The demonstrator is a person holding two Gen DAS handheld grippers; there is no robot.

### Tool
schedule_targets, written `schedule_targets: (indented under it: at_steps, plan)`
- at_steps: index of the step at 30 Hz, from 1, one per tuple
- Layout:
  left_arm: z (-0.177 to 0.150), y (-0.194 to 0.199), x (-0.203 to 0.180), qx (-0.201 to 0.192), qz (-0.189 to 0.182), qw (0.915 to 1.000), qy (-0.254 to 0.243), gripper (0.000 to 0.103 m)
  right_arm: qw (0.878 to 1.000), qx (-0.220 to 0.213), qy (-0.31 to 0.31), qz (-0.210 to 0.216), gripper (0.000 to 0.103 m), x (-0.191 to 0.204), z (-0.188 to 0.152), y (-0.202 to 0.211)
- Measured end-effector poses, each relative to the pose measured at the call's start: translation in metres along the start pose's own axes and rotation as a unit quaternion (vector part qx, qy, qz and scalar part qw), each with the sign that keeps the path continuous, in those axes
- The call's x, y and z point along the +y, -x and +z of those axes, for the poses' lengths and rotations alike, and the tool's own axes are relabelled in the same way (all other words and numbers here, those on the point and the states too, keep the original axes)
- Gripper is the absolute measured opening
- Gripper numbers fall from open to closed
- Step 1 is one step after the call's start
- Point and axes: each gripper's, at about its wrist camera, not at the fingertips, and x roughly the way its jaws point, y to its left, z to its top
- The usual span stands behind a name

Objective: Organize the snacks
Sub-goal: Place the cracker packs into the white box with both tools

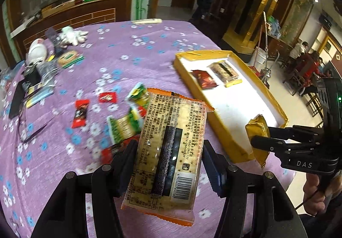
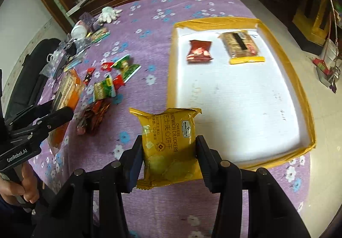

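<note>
My left gripper is shut on an orange-edged clear cracker pack, held above the purple tablecloth. My right gripper is shut on a yellow cheese sandwich cracker pack, held near the front left corner of the yellow-rimmed white tray. In the left wrist view the right gripper and its yellow pack hang over the tray's near end. The tray holds a red snack bag and a cracker pack. Loose green and red snacks lie left of the tray.
A purple floral cloth covers the round table. At its far left are a white glove, a white cup and assorted clutter. The left gripper with its pack shows at the left in the right wrist view. People sit beyond the table.
</note>
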Motion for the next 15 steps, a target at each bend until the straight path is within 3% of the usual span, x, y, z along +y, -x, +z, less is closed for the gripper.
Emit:
schedule_targets:
  at_steps: [15]
  plan:
    - [0.044,-0.033,-0.067,0.01,-0.05,0.9979,-0.039,0.063,0.998,-0.019,-0.039,-0.043,0.047,-0.069,0.032,0.005]
